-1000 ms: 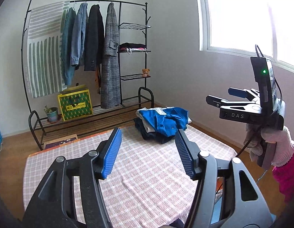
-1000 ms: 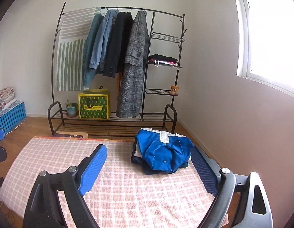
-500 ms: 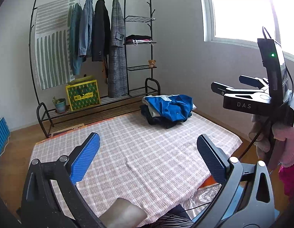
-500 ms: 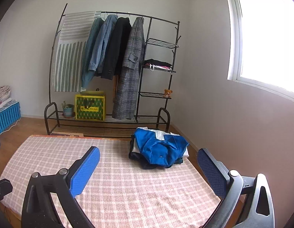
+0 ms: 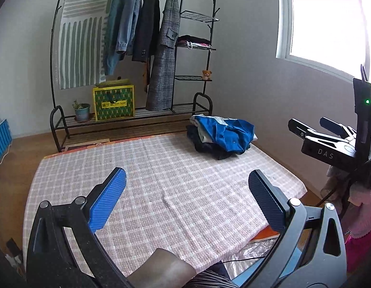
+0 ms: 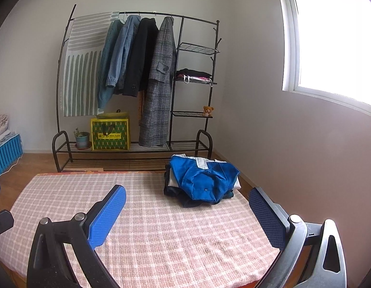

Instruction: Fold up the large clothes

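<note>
A pile of folded clothes with a blue and white garment on top (image 5: pixel 223 135) sits at the far right corner of the table, which is covered by a pink checked cloth (image 5: pixel 147 172). It also shows in the right wrist view (image 6: pixel 202 180). My left gripper (image 5: pixel 185 199) is open and empty above the near edge of the table. My right gripper (image 6: pixel 187 212) is open and empty above the cloth (image 6: pixel 149 228), short of the pile. The right gripper also shows in the left wrist view (image 5: pixel 317 129), held in a pink-gloved hand.
A black clothes rack (image 6: pixel 142 76) with hanging coats stands behind the table, with a yellow-green bag (image 6: pixel 111 133) and a potted plant (image 6: pixel 81 139) on its bottom shelf. A window (image 6: pixel 334 38) is on the right wall. A blue crate (image 6: pixel 5 153) is at far left.
My left gripper has opened wide from a narrower gap and pulled back and up from the table. My right gripper stays open and has drawn back slightly from the pile.
</note>
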The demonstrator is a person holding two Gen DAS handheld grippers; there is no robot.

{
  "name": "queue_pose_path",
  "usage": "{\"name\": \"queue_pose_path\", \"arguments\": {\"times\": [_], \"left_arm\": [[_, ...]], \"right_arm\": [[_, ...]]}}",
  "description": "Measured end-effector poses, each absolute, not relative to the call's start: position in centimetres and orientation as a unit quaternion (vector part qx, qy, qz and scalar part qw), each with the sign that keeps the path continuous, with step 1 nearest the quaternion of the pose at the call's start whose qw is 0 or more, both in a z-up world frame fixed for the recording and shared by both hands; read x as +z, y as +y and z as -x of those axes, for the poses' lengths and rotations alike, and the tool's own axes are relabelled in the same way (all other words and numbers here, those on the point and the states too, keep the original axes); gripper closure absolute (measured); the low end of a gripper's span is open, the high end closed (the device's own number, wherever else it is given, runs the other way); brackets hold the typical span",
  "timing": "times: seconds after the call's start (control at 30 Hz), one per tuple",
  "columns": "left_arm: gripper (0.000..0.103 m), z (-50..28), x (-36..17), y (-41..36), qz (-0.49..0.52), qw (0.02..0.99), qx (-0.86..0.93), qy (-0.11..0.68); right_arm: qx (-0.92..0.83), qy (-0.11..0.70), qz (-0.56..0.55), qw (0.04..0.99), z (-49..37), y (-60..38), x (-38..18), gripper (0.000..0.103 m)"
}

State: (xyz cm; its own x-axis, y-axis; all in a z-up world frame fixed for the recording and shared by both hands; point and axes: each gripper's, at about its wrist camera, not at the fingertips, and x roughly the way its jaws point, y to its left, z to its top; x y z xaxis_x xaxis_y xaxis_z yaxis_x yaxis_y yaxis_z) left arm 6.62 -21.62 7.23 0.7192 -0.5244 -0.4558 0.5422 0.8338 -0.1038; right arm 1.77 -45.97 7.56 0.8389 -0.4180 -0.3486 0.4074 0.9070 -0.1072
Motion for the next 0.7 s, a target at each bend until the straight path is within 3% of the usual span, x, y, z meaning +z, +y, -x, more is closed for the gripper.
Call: {"name": "queue_pose_path", "arguments": {"times": [0.7], "left_arm": [[0.000, -7.0, 7.7, -21.2, -0.016, 0.929, -0.287, 0.234]], "right_arm": [[-0.213, 0.183, 0.025, 0.959, -2.2, -45.0, 7.4, 0.000]]}}
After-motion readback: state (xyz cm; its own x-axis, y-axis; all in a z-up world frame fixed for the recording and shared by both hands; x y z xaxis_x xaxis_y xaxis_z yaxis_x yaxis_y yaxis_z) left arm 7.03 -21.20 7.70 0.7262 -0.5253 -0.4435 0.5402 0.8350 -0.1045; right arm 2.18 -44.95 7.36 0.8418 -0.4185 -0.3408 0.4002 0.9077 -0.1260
